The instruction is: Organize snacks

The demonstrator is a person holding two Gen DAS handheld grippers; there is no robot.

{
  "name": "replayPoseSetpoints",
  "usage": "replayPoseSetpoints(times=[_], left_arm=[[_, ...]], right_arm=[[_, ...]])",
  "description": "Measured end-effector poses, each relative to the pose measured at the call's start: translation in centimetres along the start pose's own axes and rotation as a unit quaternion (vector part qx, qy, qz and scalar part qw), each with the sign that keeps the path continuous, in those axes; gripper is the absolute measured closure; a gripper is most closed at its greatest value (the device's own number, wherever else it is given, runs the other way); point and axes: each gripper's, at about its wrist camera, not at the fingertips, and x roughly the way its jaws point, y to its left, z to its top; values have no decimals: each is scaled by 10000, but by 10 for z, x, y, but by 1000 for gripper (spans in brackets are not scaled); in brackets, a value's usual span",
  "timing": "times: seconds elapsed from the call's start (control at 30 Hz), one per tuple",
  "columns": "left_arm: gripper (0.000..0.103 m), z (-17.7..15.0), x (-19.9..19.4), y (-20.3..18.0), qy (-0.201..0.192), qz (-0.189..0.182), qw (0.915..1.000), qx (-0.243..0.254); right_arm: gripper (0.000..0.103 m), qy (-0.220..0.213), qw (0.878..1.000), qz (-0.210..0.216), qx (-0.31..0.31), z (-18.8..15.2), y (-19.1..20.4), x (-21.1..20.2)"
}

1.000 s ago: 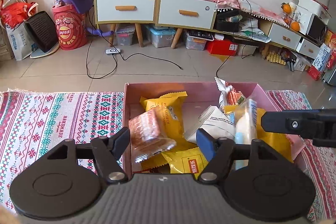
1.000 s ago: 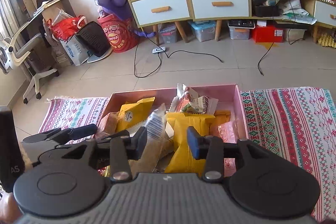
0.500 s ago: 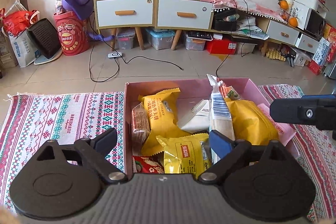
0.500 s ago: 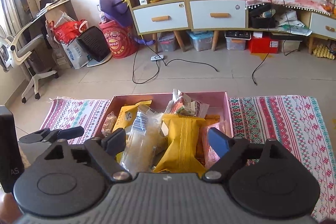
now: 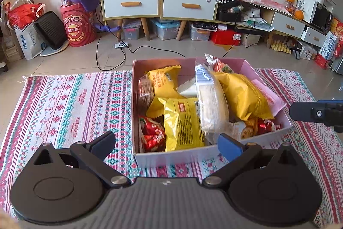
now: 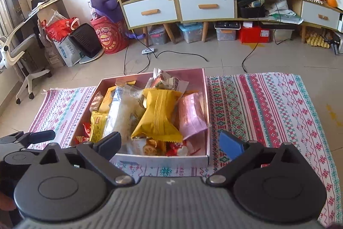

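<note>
A pink box sits on the patterned mat and holds several snack packets: yellow packets, a clear rice-cracker pack, a brown biscuit pack and red candy wrappers. The box also shows in the right wrist view, with a yellow packet and a pink packet. My left gripper is open and empty, just in front of the box's near wall. My right gripper is open and empty, above the box's near edge.
The striped mat spreads left of the box, and to its right in the right wrist view. Tiled floor, cables, shelves with drawers and a red bucket stand behind. An office chair is far left.
Both grippers opened wide, let go of their packets in the box, and pulled back and up. The packets now lie loose in the box.
</note>
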Motion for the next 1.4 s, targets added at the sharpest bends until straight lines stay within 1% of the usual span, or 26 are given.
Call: replayPoseSetpoints(times=[0.1, 0.23, 0.37, 0.47, 0.57, 0.67, 0.77, 0.9, 1.03, 1.2, 1.4], left_arm=[[0, -12, -9, -1, 15, 126, 9999, 6], [0, -23, -22, -3, 173, 263, 9995, -40], [0, -34, -39, -6, 216, 435, 9988, 14], [0, -37, -50, -7, 276, 493, 9984, -71], [0, -46, -58, -12, 450, 555, 9974, -32], [0, -59, -66, -14, 422, 707, 9966, -21], [0, -65, -69, -13, 536, 683, 9961, -130], [0, -65, -71, -14, 503, 745, 9959, -115], [0, -65, -74, -16, 479, 704, 9963, -146], [0, -65, -74, -14, 496, 708, 9961, -193], [0, -67, -76, -16, 473, 723, 9960, -224]], right_arm=[[4, 87, 9999, -53, -67, -12, -1, -4], [3, 278, 9992, -212, -189, -26, 4, -10], [0, 326, 9985, -299, -308, -38, 10, -23], [0, 405, 9972, -464, -424, -44, 18, -31], [0, 506, 9967, -511, -377, -51, 21, -38], [0, 662, 9956, -612, -251, -60, 24, -40], [0, 763, 9935, -776, -322, -68, 28, -37], [0, 711, 9916, -950, -522, -72, 34, -35], [0, 709, 9926, -888, -429, -74, 34, -36], [0, 574, 9924, -950, -528, -74, 38, -40], [0, 621, 9924, -931, -504, -75, 36, -39]])
